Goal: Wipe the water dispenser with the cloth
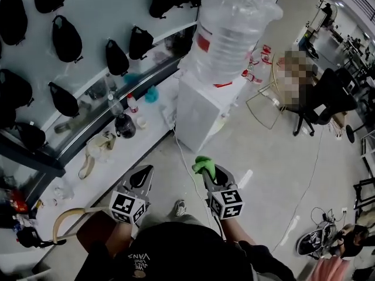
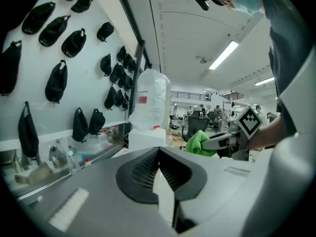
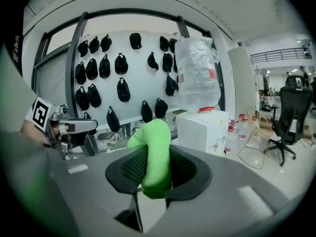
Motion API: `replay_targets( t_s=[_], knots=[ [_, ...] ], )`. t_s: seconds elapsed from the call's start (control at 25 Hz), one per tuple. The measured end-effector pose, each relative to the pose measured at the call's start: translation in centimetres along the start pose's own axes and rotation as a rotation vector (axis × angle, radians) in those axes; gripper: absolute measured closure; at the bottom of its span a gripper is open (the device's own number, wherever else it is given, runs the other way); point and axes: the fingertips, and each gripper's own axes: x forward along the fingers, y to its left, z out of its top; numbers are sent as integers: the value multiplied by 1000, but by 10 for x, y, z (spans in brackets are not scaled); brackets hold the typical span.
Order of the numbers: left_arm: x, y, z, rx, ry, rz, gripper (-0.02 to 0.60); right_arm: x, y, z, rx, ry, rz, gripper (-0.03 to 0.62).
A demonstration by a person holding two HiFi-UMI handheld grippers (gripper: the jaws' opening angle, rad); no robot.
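The white water dispenser [image 1: 199,117] stands on the floor ahead of me, with a large clear bottle [image 1: 231,34] upside down on top. My right gripper [image 1: 210,173] is shut on a bright green cloth [image 1: 204,165], short of the dispenser and apart from it. In the right gripper view the cloth [image 3: 156,158] sticks up between the jaws, and the dispenser [image 3: 205,130] lies beyond at the right. My left gripper [image 1: 140,178] hangs beside the right one, shut and with nothing in it. In the left gripper view the dispenser [image 2: 145,139] is ahead and the cloth [image 2: 200,143] at the right.
A low ledge [image 1: 88,157] with bottles [image 1: 120,119] and clutter runs along the left wall, where several black bags [image 1: 64,37] hang. A cable [image 1: 190,174] trails from the dispenser. A wire chair [image 1: 263,101] and a seated person on an office chair [image 1: 316,104] are at the right.
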Motion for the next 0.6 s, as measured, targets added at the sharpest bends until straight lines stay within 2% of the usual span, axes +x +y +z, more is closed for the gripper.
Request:
replay_targets(
  t_s=[0.16, 0.32, 0.6],
  knots=[
    [27, 8, -3, -24, 6, 33, 580, 29, -20, 3, -11, 23, 15, 480],
    [47, 18, -12, -42, 31, 27, 580, 53, -29, 6, -12, 30, 10, 480],
    [92, 50, -16, -47, 63, -81, 580, 104, -44, 10, 25, 39, -83, 480]
  ],
)
